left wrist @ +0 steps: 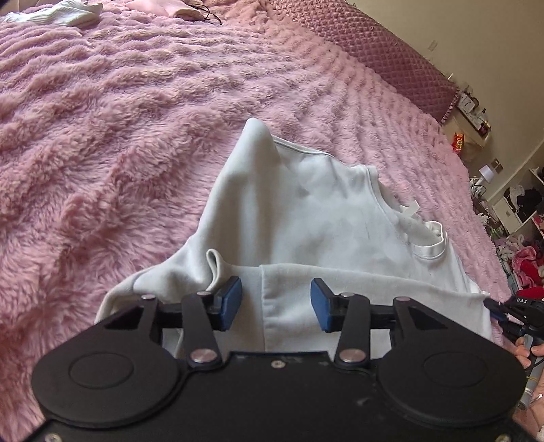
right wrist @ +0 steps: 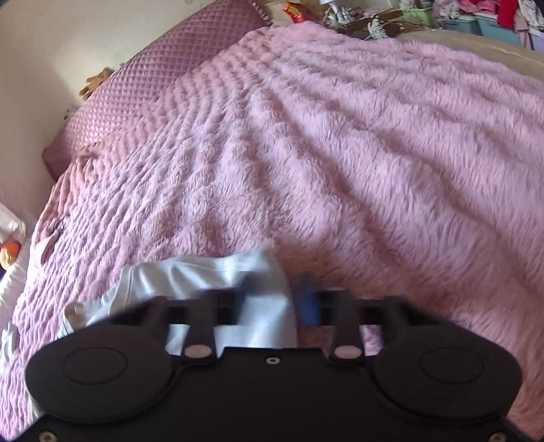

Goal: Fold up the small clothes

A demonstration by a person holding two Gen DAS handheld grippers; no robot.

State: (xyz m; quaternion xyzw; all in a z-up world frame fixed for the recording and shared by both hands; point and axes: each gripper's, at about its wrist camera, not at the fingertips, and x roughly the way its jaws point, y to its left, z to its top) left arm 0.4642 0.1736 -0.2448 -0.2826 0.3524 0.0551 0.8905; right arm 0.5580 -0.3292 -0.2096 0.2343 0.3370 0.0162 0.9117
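Risk first: both grippers sit low over a floppy white top (left wrist: 306, 217) w/ nothing clearly pinched. If the jaws close on one layer only, or catch the fluffy pink blanket (left wrist: 119, 136) underneath, the fold will probably drag crooked or bunch up. The blanket pile likely grips the cloth too, so a sideways pull could skew it.

Left gripper (left wrist: 276, 304): blue pads (left wrist: 230, 302) wide apart, fabric lying in the gap but not clamped. The left pad looks to touch a small loop of folded cloth; the right pad hangs just over the flat panel. Holds nothing.

Right gripper (right wrist: 277, 301): blurry, but the pads (right wrist: 307, 304) stand apart. It sits at the top's edge, w/ white cloth under the left finger and blanket under the right. Can't tell if it's touching fabric; no grip visible.

The top lies partly folded near the bed's front edge, one corner peaked up, neckline & tag visible further out. Beyond it is open blanket, then a quilted pillow (left wrist: 374, 44) at the headboard side, and other light garments (left wrist: 61, 13) at the far corner, well apart.
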